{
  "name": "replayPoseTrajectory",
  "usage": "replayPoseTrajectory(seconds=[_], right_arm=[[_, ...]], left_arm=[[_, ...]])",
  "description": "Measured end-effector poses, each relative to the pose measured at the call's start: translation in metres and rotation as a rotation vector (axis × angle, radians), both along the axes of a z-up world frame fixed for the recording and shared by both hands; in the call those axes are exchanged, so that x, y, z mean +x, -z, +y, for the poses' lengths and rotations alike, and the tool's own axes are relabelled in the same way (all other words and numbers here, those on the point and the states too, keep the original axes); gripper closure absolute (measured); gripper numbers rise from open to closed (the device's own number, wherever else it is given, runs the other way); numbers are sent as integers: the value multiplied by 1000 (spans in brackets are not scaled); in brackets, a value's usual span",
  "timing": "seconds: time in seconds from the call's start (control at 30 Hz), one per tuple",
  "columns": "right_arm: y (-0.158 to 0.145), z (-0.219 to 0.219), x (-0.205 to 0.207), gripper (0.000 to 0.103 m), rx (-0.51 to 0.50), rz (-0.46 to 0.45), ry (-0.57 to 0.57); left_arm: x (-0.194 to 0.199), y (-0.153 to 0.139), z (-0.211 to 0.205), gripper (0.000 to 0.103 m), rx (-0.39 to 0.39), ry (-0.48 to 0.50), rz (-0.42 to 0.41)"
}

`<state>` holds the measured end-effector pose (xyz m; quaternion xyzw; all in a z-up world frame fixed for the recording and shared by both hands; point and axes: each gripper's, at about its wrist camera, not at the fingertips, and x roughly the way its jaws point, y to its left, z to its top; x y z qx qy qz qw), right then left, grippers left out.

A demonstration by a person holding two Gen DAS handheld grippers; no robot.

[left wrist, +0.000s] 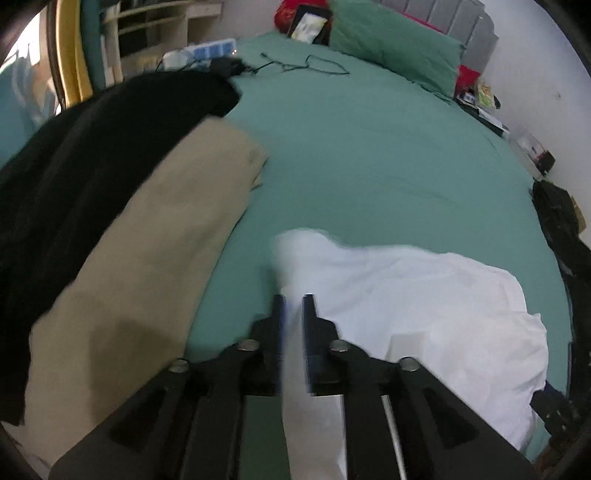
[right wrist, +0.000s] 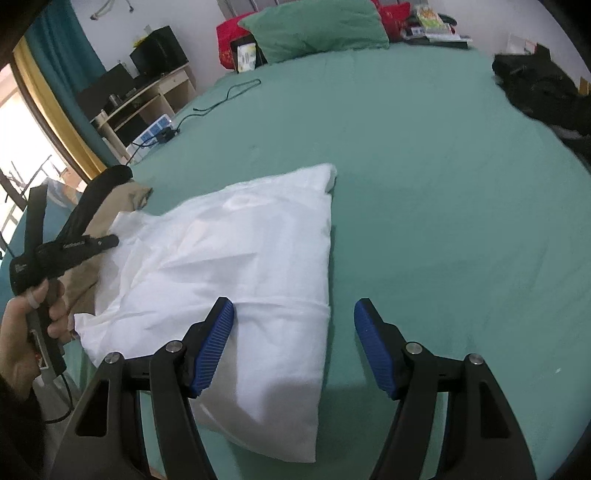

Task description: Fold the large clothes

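Observation:
A white garment (right wrist: 236, 266) lies partly folded on the green bed sheet (right wrist: 424, 184); it also shows in the left wrist view (left wrist: 424, 295). My left gripper (left wrist: 293, 299) is shut on the white garment's left edge, with cloth running between its fingers; it shows in the right wrist view (right wrist: 110, 240) at the garment's left side. My right gripper (right wrist: 293, 310) is open and empty, hovering over the garment's near right corner.
A beige garment (left wrist: 147, 266) and a black garment (left wrist: 92, 147) lie at the bed's left. A green pillow (right wrist: 317, 26), a cable (right wrist: 221, 99) and a power strip (right wrist: 155, 129) sit farther back. Dark clothes (right wrist: 546, 85) lie at the right edge.

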<state>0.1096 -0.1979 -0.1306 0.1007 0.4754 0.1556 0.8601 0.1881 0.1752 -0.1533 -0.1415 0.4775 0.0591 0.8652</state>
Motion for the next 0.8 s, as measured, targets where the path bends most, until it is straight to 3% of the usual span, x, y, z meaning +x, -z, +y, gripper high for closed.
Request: replayPoseTrajectory(seconds=[0.03,0.2,0.3,0.37,0.4,0.47,0.5,0.67,0.73,0.8], right_arm=[[1,-1,0,35,6,3,1],[1,-9,-3,35,42,15,13],[-5,-14,-6,35,38,3,21],[-9,-19,-7,35,37,-5,35],[-11,-20,-7,35,38,-8,40],[-14,-25,-7,35,41,-17,50],[-15,-26,-7,35,46,-17,51],[-7,-28,-6,35,108,13,33],[3,-24,-5,35,156,45,0],[14,-19,-6,35,195,70,-15]], left_arm=[[-4,-1,2,63,-17,3,-12],[-35,-19,-26,53,-107,191,-137],[-23,-3,-60,48,-162,343,-42],[-14,15,-79,48,-114,400,56],[-11,22,-83,50,-82,402,80],[-9,27,-80,89,-54,362,80],[-8,25,-75,99,-62,333,71],[-25,0,-39,99,-50,132,-65],[-33,10,-37,99,-53,105,-30],[-32,29,-36,99,-112,97,52]])
